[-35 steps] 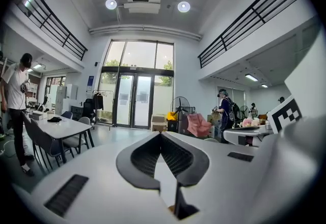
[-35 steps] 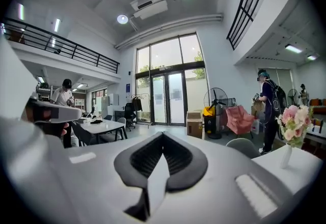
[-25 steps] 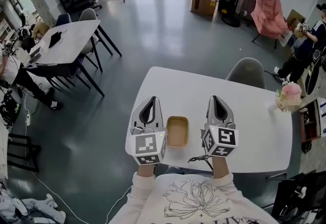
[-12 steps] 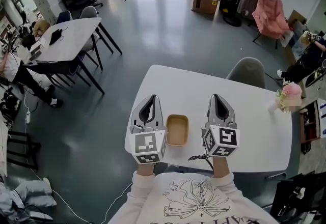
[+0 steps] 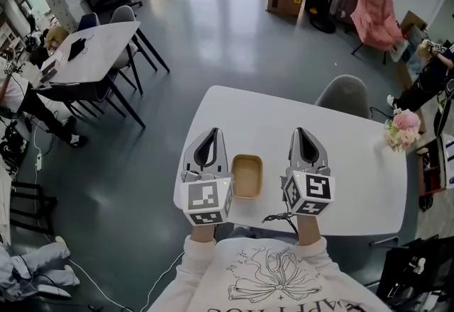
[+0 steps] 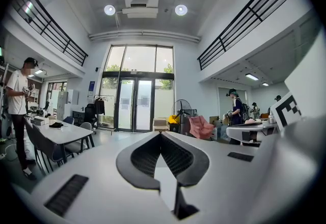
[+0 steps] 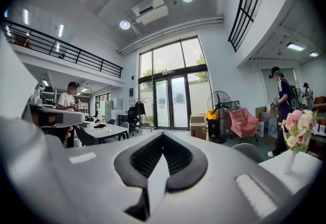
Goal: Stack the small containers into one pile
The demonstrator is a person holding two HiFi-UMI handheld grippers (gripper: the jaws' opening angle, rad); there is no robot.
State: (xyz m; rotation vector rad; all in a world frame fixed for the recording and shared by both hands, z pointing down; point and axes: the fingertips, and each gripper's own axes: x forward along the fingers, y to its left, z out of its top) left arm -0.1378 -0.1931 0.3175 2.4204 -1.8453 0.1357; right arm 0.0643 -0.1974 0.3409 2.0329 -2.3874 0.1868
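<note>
left gripper (image 5: 211, 137) and right gripper (image 5: 301, 135), jaws pinched together on nothing, hover either side of the tan container (image 5: 247, 177), perhaps an already nested pile, so likely idle.

Seen from my head, the marker cubes (image 5: 207, 203) on my left hand-held gripper (image 5: 211, 135) and right hand-held gripper (image 5: 300, 133) hide my hands. Of the tan container (image 5: 246, 177) between them only the open top shows; whether others nest inside, I cannot tell. The cubes mask part of the worktop (image 5: 340, 154) near edge. A person (image 5: 428, 69) at right is cut off by the picture's edge.
</note>
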